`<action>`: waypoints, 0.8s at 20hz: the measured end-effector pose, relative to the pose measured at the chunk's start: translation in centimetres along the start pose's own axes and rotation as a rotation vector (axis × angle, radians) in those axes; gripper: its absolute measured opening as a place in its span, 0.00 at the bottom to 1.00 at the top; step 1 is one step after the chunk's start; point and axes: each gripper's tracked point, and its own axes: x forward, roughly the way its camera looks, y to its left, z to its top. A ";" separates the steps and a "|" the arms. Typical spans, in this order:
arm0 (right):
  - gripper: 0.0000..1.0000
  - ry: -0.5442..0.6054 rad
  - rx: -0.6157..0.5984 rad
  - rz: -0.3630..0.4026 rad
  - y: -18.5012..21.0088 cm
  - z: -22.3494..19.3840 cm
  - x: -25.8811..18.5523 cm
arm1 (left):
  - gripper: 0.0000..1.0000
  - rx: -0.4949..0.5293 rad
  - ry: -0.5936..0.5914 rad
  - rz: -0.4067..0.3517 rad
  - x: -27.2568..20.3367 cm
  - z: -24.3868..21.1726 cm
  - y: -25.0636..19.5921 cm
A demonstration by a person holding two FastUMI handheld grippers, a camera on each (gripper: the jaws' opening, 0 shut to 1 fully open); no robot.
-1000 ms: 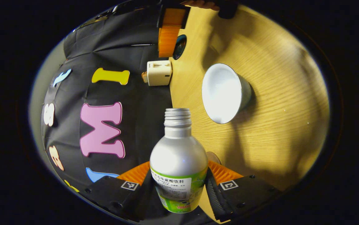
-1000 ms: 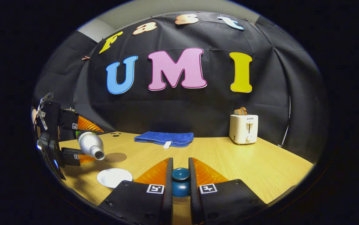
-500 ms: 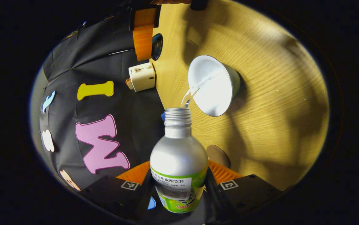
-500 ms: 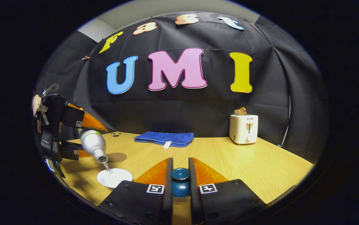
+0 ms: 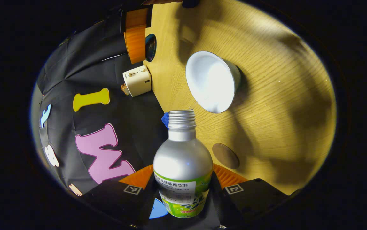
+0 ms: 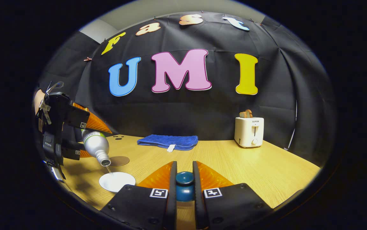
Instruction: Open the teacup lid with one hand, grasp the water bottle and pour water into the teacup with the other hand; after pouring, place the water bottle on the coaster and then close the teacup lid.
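Over wooden table [image 6: 250,166], left gripper [image 5: 183,179] clamps tilted water bottle [image 5: 183,163].

Light wood-grain tabletop [image 6: 234,166]: white round teacup [image 6: 117,181] left of right claw [image 6: 184,179]; brown round coaster [image 6: 118,160] beyond; folded blue towel [image 6: 167,141] ahead; cream toaster [image 6: 249,131] right.

A light wooden table [image 6: 266,166] is seen across the near and middle ground, its grain lit warmly from above; soft shadows are cast over its near left part; black cloth [image 6: 177,108] is hung as the far wall, creased in long folds, and a strip of pale grey wall [image 6: 145,9] is shown above it; a folded blue towel [image 6: 168,141] is laid at the table's far edge; a white toaster [image 6: 249,131] is stood far right, with something brown held in its slot.
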 end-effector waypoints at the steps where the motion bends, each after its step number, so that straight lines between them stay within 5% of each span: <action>1: 0.26 0.000 0.000 0.000 0.0 0.0 0.0 | 0.79 0.023 0.000 -0.001 -0.1 0.0 0.0; 16: 0.26 0.000 0.000 0.000 0.0 0.0 0.0 | 0.79 0.308 0.018 -0.016 -0.9 -0.3 0.4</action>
